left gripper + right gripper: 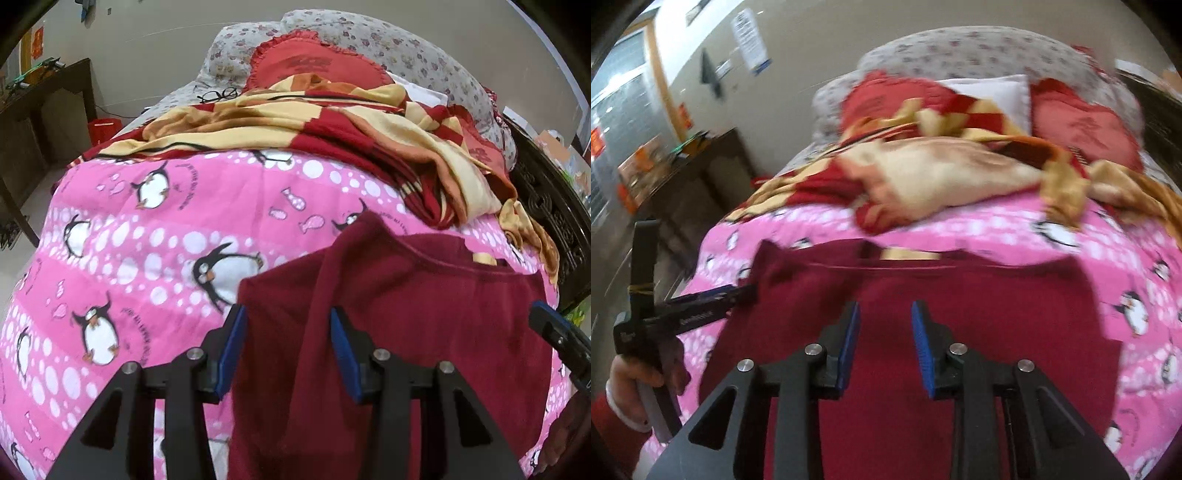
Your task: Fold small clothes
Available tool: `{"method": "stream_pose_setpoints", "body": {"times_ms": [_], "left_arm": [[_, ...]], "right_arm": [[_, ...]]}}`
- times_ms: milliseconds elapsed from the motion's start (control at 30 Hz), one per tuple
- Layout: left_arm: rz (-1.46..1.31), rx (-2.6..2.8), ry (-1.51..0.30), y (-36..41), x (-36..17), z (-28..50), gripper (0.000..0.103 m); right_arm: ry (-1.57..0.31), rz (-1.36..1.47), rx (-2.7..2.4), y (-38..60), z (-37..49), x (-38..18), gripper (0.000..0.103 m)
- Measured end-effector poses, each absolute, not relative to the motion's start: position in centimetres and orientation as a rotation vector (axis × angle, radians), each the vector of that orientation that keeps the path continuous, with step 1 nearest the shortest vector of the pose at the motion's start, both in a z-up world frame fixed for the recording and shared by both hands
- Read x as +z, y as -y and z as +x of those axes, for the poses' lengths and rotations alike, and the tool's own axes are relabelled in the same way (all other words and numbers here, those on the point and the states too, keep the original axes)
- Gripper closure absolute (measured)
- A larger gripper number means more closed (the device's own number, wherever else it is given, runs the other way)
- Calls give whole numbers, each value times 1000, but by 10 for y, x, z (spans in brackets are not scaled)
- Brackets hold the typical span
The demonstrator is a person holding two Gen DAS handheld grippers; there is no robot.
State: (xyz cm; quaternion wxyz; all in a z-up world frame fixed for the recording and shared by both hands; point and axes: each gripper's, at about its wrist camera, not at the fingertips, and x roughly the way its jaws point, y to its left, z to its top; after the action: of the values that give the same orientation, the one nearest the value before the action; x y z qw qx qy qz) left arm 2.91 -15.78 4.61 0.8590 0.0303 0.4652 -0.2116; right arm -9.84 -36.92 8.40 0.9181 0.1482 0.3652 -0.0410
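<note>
1. A pink penguin-print quilt (147, 229) covers the bed and is my landmark. At its far edge lies a rumpled red-and-yellow blanket (332, 122).
2. A dark red garment (424, 314) lies spread on the near part of the quilt, its neckline toward the blanket and its body running back toward me. That is its long axis, from me toward the blanket.
3. One sleeve (354, 251) is folded in across the garment's left side, ending near the collar.
4. My left gripper (286, 328) sits over the garment's left edge, where cloth meets quilt. Its jaws stand partly apart, with red cloth lying between the blue pads; I cannot tell whether they pinch it.
5. My right gripper (884, 328) hangs above the garment's middle, jaws partly apart with nothing gripped.
6. I judge the left edge is nearer my left gripper, and the untucked right side falls to my right.
</note>
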Motion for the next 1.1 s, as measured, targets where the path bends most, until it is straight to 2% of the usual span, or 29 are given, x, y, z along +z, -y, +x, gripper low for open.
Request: {"method": "stream_pose_setpoints", "body": {"times_ms": [233, 367, 633, 700, 800, 933, 1000, 1067, 1100], "left_arm": [[51, -464, -979, 135, 48, 14, 47], [-36, -483, -993, 102, 46, -1, 37], [-213, -544, -1062, 58, 27, -16, 27], [-232, -562, -1078, 58, 21, -14, 26], [-277, -591, -1081, 64, 16, -10, 20], [-303, -646, -1108, 78, 6, -12, 19], [-311, -682, -1087, 86, 6, -15, 21], [-323, -714, -1071, 91, 8, -18, 32], [-326, -728, -1061, 92, 9, -20, 36]], "right_arm": [[-776, 332, 30, 316, -61, 79, 58], [-793, 326, 73, 291, -32, 76, 58], [-900, 317, 68, 264, 42, 51, 59], [-897, 335, 49, 266, 50, 48, 57], [-920, 402, 71, 273, 53, 49, 52], [-944, 392, 111, 276, 44, 55, 52], [-958, 374, 131, 275, 41, 57, 46], [-977, 359, 149, 271, 39, 59, 34], [-990, 354, 161, 270, 38, 59, 32]]}}
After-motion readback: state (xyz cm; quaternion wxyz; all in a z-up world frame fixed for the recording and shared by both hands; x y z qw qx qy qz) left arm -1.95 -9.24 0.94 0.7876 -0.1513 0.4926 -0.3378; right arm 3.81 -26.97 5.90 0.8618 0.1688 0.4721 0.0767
